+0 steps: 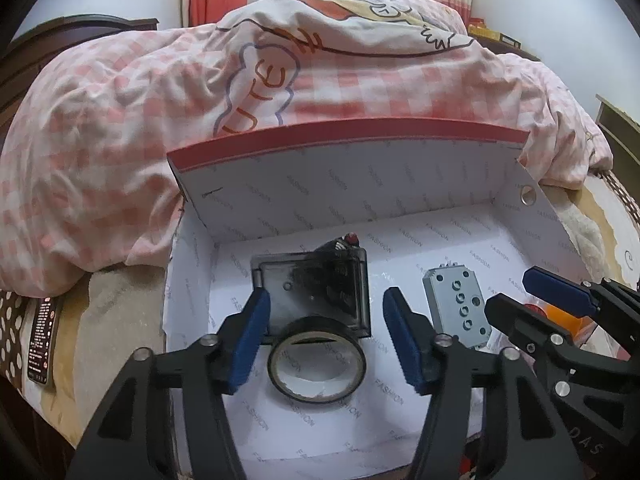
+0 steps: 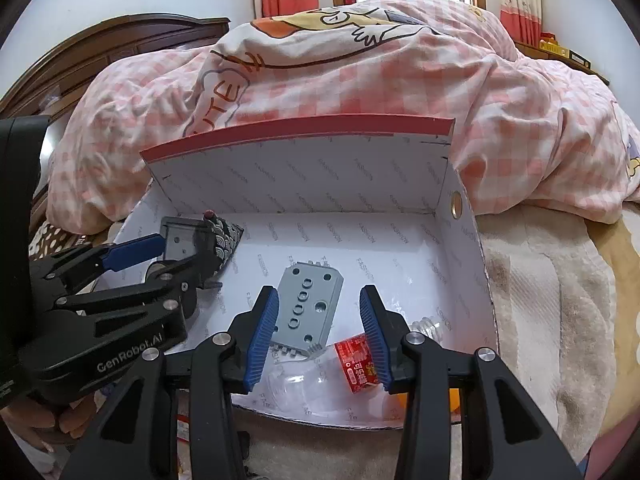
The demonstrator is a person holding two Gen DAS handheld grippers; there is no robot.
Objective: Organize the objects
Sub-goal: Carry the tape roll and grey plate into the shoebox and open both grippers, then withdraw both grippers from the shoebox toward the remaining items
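A white cardboard box with a red rim lies open on the bed, also in the right wrist view. Inside are a dark clear plastic case, a black tape roll, a grey metal plate with holes, and a clear plastic bottle with a red label. My left gripper is open and empty over the tape roll. My right gripper is open and empty, straddling the near end of the plate and the bottle. The right gripper also shows in the left wrist view.
A pink checked duvet is piled behind the box. A black remote control lies on the bed at the left. A beige blanket lies right of the box. A dark wooden headboard stands at the back left.
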